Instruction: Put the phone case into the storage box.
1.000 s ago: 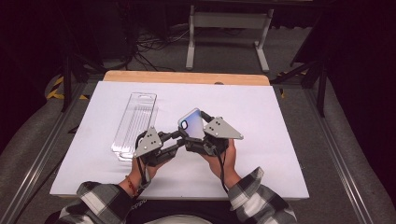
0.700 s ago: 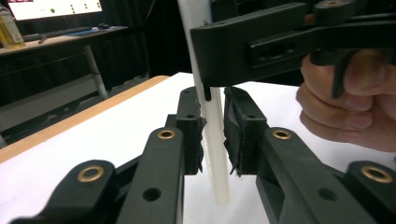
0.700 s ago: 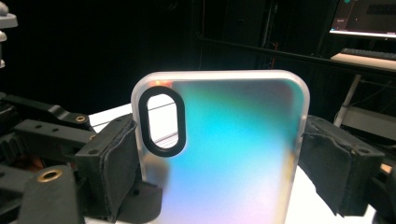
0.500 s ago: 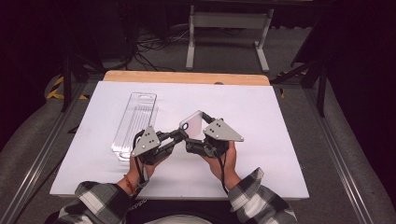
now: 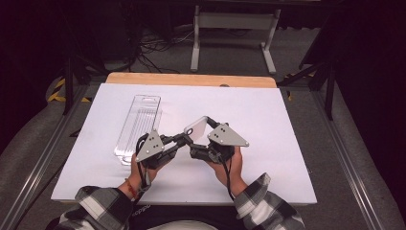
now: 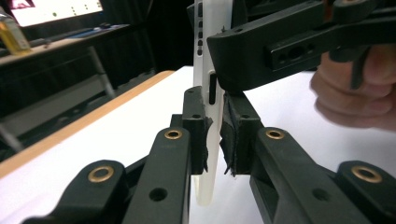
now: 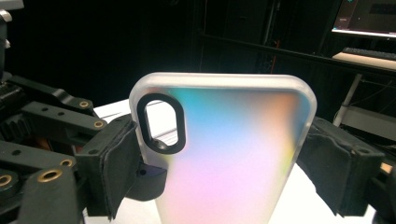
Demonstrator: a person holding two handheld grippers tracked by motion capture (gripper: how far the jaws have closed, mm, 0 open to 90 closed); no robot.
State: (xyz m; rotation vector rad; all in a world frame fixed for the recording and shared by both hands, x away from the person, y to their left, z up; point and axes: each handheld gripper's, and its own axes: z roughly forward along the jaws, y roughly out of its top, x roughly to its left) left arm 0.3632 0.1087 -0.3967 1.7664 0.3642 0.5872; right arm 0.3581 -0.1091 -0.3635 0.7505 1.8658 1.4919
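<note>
A frosted, translucent phone case (image 5: 197,127) with an iridescent back and a black camera ring is held up off the white table between both grippers. My right gripper (image 5: 202,137) clamps it across its width; in the right gripper view the case (image 7: 233,154) stands upright with a black pad pressed against each long side, so the right gripper (image 7: 224,172) is shut on it. My left gripper (image 5: 186,140) comes in from the left. In the left gripper view its pads (image 6: 198,130) pinch the thin wall of the case (image 6: 212,28), just below a jaw of the other gripper.
A clear plastic blister pack (image 5: 139,127) lies flat on the white sheet (image 5: 268,124), left of the grippers. A wooden strip (image 5: 191,79) runs along the far edge. A metal stand (image 5: 234,28) is on the floor beyond. A hand (image 6: 355,98) holds the right gripper.
The case has tipped from showing its shiny bluish face to a paler, more edge-on pose. The left gripper's jaws have closed onto its edge. Both hands kept their places.
</note>
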